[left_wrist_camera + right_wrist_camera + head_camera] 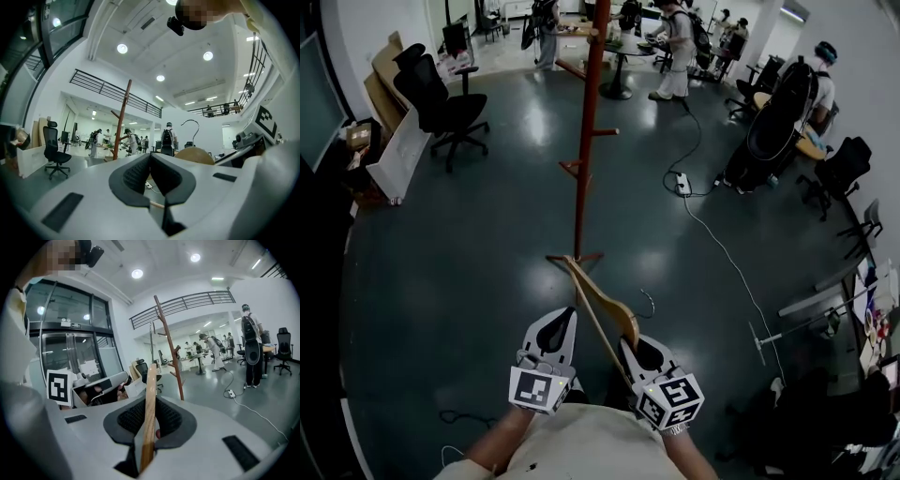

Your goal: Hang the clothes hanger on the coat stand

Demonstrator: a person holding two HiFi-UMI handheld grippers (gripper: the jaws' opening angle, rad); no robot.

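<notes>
The coat stand [584, 141] is a red-brown pole with short pegs, standing on the dark floor straight ahead of me. A wooden clothes hanger [598, 298] with a thin metal hook [649, 302] slants between my two grippers and reaches toward the stand's base. My right gripper [630, 345] is shut on the hanger's wooden arm [150, 380], which runs up between its pads. My left gripper [560, 326] sits just left of the hanger with its jaws together and nothing in them. From the left gripper [150, 160] the hanger [194, 154] shows to the right, and the stand [122, 119] is farther off.
A black office chair [442, 105] and a leaning white board [396, 155] stand at the left. A power strip [682, 183] with a long white cable lies right of the stand. Several people and tables are at the back, with chairs and a desk at the right.
</notes>
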